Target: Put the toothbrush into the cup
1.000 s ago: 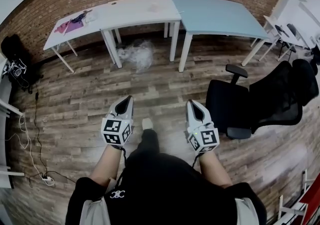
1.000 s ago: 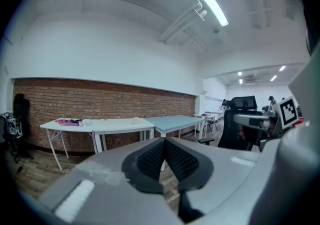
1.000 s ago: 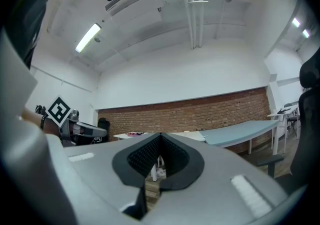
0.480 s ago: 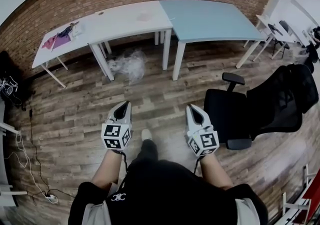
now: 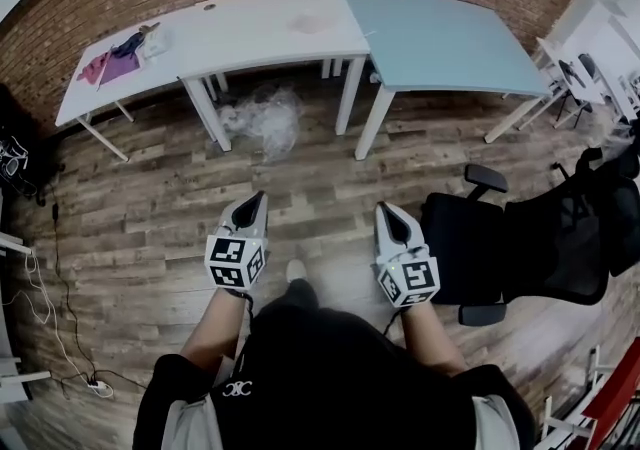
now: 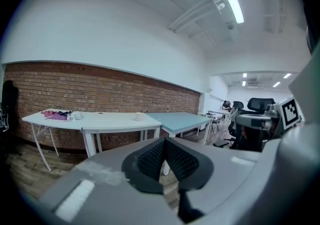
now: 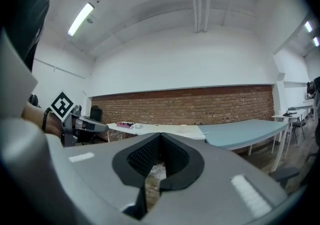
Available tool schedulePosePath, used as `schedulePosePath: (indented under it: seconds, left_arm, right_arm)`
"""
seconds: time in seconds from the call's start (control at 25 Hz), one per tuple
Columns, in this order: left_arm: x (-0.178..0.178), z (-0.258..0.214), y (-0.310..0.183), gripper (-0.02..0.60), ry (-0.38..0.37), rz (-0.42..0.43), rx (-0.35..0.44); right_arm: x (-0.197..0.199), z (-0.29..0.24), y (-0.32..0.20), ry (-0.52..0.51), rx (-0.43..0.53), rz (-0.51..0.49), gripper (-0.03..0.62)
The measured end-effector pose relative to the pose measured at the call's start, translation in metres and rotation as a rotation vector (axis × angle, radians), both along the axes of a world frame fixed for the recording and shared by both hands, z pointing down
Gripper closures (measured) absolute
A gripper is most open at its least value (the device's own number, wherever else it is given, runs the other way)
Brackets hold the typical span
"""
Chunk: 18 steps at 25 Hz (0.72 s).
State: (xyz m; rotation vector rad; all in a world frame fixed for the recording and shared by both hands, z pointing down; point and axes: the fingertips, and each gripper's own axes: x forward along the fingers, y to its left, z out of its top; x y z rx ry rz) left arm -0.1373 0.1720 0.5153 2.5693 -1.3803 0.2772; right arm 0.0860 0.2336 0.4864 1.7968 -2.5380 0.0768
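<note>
The jaws of the left gripper (image 6: 164,143) are pressed together at their tips with nothing between them, and we see the same on the right gripper (image 7: 159,139): jaws closed, empty. In the head view both grippers sit side by side in the lower middle of the frame, each in one of the person's hands, over the brown wooden plank floor (image 5: 150,208) and well apart from the furniture. The small white cup (image 6: 138,116) stands on the long white surface (image 5: 260,33) in the upper middle of the frame, near its right end, where it meets the light blue surface (image 5: 440,38). Just right of the cup, at the near edge of the blue surface, lies a thin pale sliver (image 7: 203,134); we cannot tell at this size whether it is the toothbrush. A pink cloth (image 5: 115,66) lies at the white surface's left end, crumpled clear plastic (image 5: 265,118) lies on the floor beneath it, and a black office chair (image 5: 530,238) stands at the right.
</note>
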Motion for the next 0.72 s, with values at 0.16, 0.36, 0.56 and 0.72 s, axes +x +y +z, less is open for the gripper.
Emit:
schedulePosePath:
  seconds: [0.16, 0.36, 0.56, 0.72]
  left_arm:
    - [-0.011, -0.003, -0.050, 0.575, 0.011, 0.008, -0.003]
    - [-0.005, -0.004, -0.097, 0.575, 0.057, 0.058, -0.030]
    - [-0.002, 0.002, -0.120, 0.575, 0.053, 0.098, -0.044]
    - [-0.010, 0.004, -0.135, 0.575, 0.040, 0.099, -0.033]
  right_arm:
    - [-0.012, -0.005, -0.046, 0.015, -0.003, 0.004, 0.588]
    - [-0.018, -0.014, -0.090, 0.058, -0.006, 0.020, 0.588]
    - [-0.025, -0.006, -0.112, 0.074, -0.025, 0.040, 0.588]
    - [-0.029, -0.001, -0.126, 0.077, -0.028, 0.046, 0.588]
